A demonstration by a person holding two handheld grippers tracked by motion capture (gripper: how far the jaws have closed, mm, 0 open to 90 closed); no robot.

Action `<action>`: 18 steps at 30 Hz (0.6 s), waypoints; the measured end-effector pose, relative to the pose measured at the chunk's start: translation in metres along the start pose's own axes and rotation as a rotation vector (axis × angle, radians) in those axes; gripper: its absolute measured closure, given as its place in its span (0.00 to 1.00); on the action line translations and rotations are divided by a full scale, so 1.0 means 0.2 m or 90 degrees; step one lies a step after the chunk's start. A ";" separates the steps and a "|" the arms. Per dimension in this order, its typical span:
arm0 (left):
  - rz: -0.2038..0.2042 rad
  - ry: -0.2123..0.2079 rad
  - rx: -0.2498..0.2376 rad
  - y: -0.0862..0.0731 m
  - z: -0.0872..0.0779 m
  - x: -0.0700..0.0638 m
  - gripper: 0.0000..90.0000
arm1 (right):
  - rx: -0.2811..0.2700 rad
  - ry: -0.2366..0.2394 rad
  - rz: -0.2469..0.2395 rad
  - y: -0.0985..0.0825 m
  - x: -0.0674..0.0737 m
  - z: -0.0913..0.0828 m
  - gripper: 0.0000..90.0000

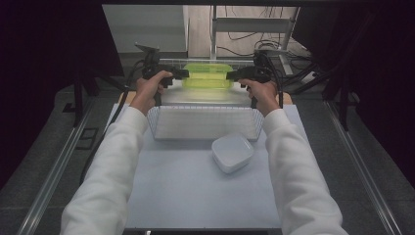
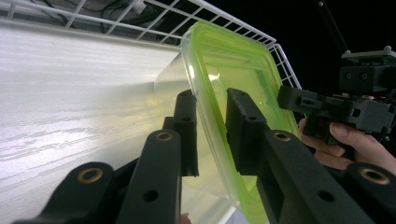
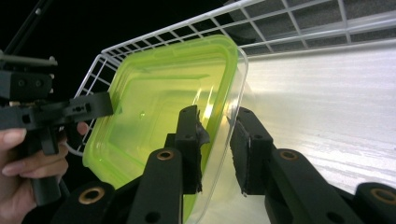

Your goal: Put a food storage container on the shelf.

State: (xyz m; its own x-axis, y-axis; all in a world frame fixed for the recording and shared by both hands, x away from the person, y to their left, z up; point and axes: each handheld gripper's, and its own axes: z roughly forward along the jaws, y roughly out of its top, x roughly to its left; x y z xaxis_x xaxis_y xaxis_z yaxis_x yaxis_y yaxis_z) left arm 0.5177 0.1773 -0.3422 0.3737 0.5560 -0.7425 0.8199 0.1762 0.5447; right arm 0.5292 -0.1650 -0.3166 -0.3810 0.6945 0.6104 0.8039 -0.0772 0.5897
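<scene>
Lidded green container (image 1: 208, 76): light, thin slick plastic, flexes; both claws (image 2: 212, 135) (image 3: 217, 149) straddle its end rims, slightly agape—regrip there.

A wire basket (image 1: 205, 123) sits at the middle of the table (image 1: 195, 196), reaching toward twelve o'clock. A lidded container (image 1: 208, 76) is inside the basket at its twelve o'clock end, with the left gripper (image 1: 182, 73) at its nine o'clock edge and the right gripper (image 1: 231, 75) at its three o'clock edge, each with one jaw above the container's rim and one below it. Outside the basket, just beside its five o'clock corner, a shallow tub (image 1: 232, 152) lies on the table, between the person's two sleeves.
</scene>
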 end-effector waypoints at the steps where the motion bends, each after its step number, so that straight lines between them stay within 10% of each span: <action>1: 0.000 -0.001 0.000 0.00 0.00 0.00 0.82 | -0.002 0.002 0.004 0.00 0.00 0.01 0.80; 12: 0.002 0.013 -0.009 -0.01 0.02 0.00 0.78 | -0.015 -0.002 0.019 -0.01 -0.01 0.01 0.78; 18: 0.023 0.034 -0.023 -0.02 0.01 0.00 0.63 | -0.033 -0.016 -0.014 -0.01 0.01 0.01 0.55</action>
State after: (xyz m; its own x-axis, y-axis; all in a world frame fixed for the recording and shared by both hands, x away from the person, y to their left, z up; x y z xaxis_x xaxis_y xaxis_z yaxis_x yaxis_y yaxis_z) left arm 0.5156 0.1743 -0.3444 0.3781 0.6043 -0.7013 0.7897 0.1848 0.5850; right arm 0.5272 -0.1627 -0.3171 -0.3862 0.7138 0.5843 0.7705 -0.0987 0.6298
